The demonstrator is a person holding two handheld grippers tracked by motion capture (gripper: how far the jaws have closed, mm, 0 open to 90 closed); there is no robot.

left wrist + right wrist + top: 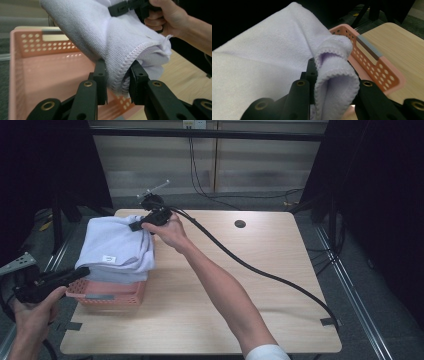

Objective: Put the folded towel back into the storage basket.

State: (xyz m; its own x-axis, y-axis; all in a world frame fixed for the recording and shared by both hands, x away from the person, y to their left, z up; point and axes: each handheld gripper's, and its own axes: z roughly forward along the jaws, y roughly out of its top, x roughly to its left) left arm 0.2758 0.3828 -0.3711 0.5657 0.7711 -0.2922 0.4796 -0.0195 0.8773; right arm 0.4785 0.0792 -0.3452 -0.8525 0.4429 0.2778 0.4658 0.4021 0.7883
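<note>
A folded pale lavender towel (117,242) hangs over a pink perforated basket (110,297) at the table's left side. My left gripper (84,271), at the near left, is shut on the towel's near edge. In the left gripper view its jaws (117,67) pinch the hemmed fold of the towel (100,30) above the basket (37,72). My right gripper (136,225), reaching across from the right, is shut on the towel's far edge. The right gripper view has its jaws (333,72) clamped on a doubled fold of towel (262,55), with the basket (377,70) beyond.
The wooden table (250,285) stretches bare to the right of the basket, with a small round hole (240,224) near its far edge. The right gripper's thick black cable (260,270) crosses the table diagonally. Dark stands and floor rails flank the table.
</note>
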